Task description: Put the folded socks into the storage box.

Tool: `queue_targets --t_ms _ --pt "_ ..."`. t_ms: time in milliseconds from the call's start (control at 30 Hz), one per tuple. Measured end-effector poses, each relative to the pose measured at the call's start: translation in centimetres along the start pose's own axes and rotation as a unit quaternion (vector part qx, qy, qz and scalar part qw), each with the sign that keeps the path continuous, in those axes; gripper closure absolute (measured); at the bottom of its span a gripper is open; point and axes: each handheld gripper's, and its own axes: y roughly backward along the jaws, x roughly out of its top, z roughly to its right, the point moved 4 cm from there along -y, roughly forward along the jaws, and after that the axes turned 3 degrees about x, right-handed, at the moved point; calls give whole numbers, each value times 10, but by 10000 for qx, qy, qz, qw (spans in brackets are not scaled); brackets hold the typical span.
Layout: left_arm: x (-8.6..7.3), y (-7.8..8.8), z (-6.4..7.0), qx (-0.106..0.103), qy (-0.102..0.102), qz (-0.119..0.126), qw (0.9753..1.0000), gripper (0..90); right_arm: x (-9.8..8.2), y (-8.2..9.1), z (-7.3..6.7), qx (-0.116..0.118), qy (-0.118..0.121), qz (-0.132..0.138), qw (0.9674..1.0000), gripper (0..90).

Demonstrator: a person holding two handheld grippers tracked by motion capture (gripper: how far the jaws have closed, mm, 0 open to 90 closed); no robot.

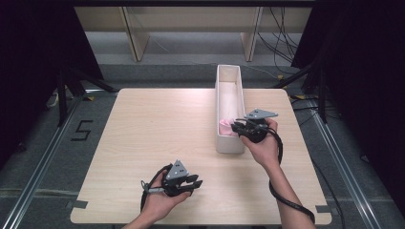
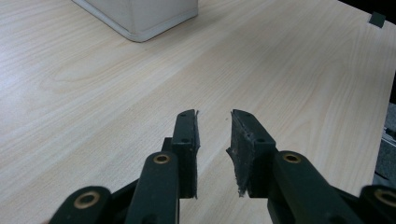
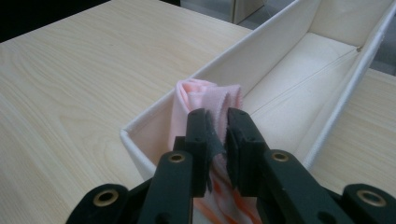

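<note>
From the high view, I saw the counter (image 1: 157,138) with a long, narrow white bin (image 1: 229,143) standing on its right half, running away from me toward the far edge. My right hand-held gripper (image 1: 237,126) sat at the bin's near end, its tips reaching in over the right wall, and a pink cloth (image 1: 224,127) lay bunched inside that near end, right at those tips. The right hand (image 1: 261,145) held the tool from just outside the bin. My left hand-held gripper (image 1: 196,181) hovered near the counter's front edge, well apart from the bin and the cloth, pointing to the right, with the left hand (image 1: 160,200) wrapped under it.

Through the left gripper view, the left hand-held gripper (image 2: 214,140) had its jaws parted with bare wood showing between them and nothing held. A corner of the white bin (image 2: 144,21) stood at the top of that view, well ahead of the tips.

Through the right gripper view, the right hand-held gripper (image 3: 218,126) was closed on the pink cloth (image 3: 205,95). The folded fabric stood up between the pads and rose beyond the tips, leaning against the near inner corner of the white bin (image 3: 261,56). More of the cloth, with orange stripes, hung below the jaws. The bin's pale floor stretched away beyond the cloth.
</note>
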Motion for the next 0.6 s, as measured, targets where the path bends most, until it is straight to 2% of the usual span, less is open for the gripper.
queue_targets --t_ms 67,100,200,233,267,367,400,467,600 --pt "0 0 0 4 2 -1 10000 707 0 0 0 -56 6 9 10000 795" --pt "0 0 0 8 6 11 10000 707 0 -1 -1 81 -41 -23 10000 795" --pt "0 0 0 13 -8 -20 10000 707 -1 1 -3 43 -150 -92 9998 795" --pt "0 0 0 9 -10 -16 10000 707 -1 0 -2 66 -62 -70 9999 795" --pt "0 -1 0 10 -17 -10 10000 707 -2 1 -3 62 -147 -102 9998 795" --pt "1 0 0 -9 -41 -25 10000 707 -3 0 -3 61 -113 -91 9999 795" --pt "1 0 0 -39 -42 -24 10000 707 -2 0 -1 32 61 -71 10000 795" --pt "1 0 0 -2 -42 -30 10000 707 -3 1 -2 21 -13 -81 10000 794" --pt "0 0 0 -1 -34 -10 10000 707 -3 1 -2 12 0 -77 10000 792"
